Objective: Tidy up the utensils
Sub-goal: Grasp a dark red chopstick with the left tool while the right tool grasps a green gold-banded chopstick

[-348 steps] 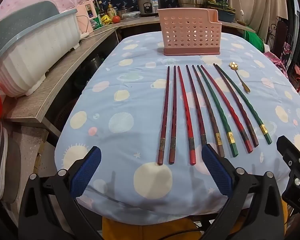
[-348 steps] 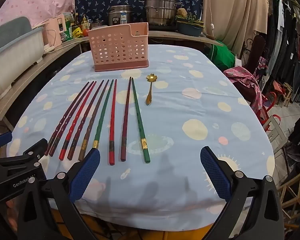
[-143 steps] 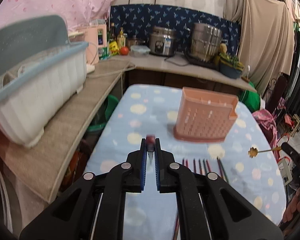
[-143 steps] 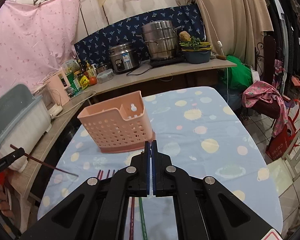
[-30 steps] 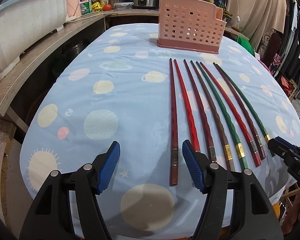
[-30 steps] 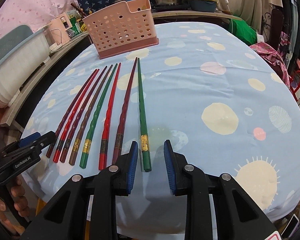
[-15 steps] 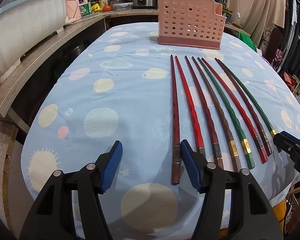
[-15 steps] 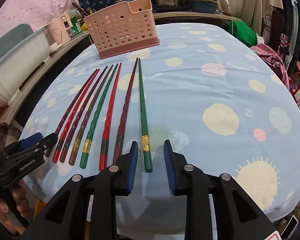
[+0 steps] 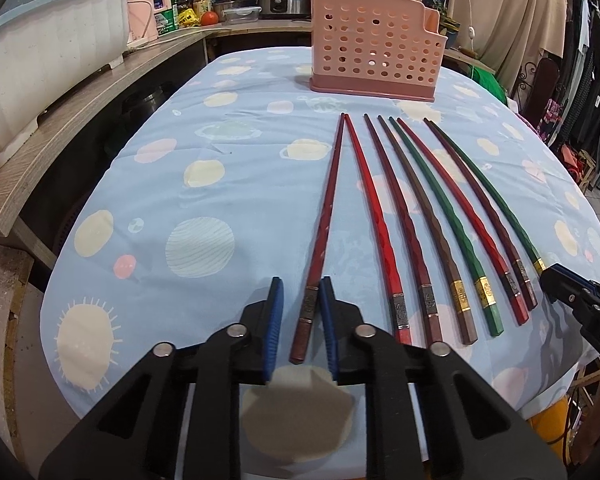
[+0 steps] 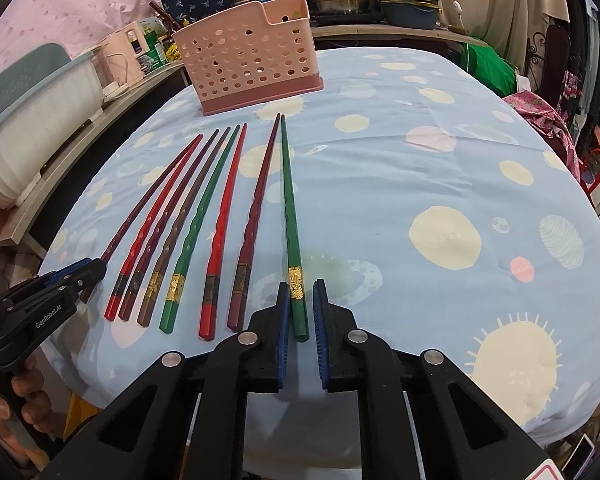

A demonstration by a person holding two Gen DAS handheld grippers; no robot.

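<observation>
Left gripper (image 9: 300,320): jaws had just been closing around the butt of the dark red chopstick (image 9: 324,216), the leftmost of the row. A sliver of cloth showed on either side of the stick, so the blue pads looked nearly pressed together but contact could not be confirmed.

Right gripper (image 10: 300,320): the same, jaws just drawn in around the butt of the green chopstick (image 10: 290,216), the rightmost of the row, with narrow gaps visible beside it. Both claws pointed steeply down at the near edge of the table.

Five more chopsticks (image 9: 428,216) lay between the two, fanning toward 12 o'clock. The pink holder (image 9: 374,60) stood upright at 12 o'clock from the left claw, just beyond the tips, and at about 11 o'clock from the right one.

Risks, as I judged them: a grip this close to the butt leaves a long lever, so a stick may droop or swivel on lifting. The red neighbour (image 9: 374,216) lay near the left claw's right pad at 3 o'clock and could be nudged. The soft tablecloth (image 9: 180,184) could snag under a pad.

Room: open cloth at 9 o'clock of the left claw, then the wooden counter (image 9: 60,120). Wide bare cloth at 3 o'clock of the right claw. The table edge sat right under both claws at 6 o'clock.
</observation>
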